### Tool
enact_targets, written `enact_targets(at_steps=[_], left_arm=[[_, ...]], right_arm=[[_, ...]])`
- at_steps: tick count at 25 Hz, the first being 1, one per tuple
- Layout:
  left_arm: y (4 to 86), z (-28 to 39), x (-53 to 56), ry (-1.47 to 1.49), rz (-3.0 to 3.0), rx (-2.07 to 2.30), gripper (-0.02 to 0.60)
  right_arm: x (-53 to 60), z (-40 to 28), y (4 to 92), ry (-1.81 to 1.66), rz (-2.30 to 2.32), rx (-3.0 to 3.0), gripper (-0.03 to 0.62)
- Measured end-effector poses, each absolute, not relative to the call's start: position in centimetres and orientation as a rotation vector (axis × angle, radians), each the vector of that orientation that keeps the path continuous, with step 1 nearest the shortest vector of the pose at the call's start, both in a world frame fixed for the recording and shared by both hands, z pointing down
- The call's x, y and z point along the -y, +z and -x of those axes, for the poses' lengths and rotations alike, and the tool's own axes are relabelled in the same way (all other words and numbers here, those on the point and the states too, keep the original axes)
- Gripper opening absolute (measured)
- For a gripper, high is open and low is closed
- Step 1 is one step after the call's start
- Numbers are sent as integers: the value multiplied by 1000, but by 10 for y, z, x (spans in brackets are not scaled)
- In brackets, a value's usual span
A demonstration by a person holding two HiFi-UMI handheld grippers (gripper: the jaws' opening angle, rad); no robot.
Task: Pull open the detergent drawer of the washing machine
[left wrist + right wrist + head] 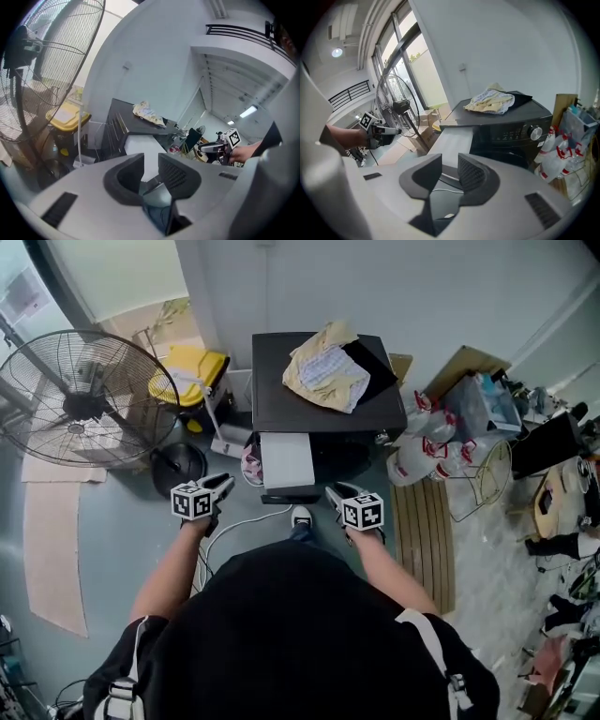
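The black washing machine (281,395) stands against the wall, straight ahead of me. A pale grey detergent drawer (286,463) sticks out of its front at the upper left, pulled out toward me; it also shows in the left gripper view (140,146) and the right gripper view (457,136). My left gripper (223,486) hangs just left of the drawer's front end, open and holding nothing. My right gripper (334,492) hangs just right of that end, also open and holding nothing. Neither touches the drawer. The machine's dial and control panel (520,133) face the right gripper.
Crumpled cloths (328,367) lie on the machine's top. A large floor fan (80,399) and a yellow-lidded bin (192,371) stand to the left. Bags of bottles (427,451) and a wooden slatted board (427,531) are on the right. A white cable (239,521) runs across the floor by my shoe (300,517).
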State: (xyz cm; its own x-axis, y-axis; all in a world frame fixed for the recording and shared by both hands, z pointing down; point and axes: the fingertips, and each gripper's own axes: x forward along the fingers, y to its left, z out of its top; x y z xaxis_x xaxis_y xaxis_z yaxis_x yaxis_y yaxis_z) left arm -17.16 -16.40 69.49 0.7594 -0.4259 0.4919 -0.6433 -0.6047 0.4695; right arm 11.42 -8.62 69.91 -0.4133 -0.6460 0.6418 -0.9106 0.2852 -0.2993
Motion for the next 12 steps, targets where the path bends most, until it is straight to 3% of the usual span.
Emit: enact_targets(at_steps=[12], left_arm=[[695, 203, 140, 432, -2300, 820, 97]], right_arm=[[58, -104, 688, 894, -1416, 2163, 106]])
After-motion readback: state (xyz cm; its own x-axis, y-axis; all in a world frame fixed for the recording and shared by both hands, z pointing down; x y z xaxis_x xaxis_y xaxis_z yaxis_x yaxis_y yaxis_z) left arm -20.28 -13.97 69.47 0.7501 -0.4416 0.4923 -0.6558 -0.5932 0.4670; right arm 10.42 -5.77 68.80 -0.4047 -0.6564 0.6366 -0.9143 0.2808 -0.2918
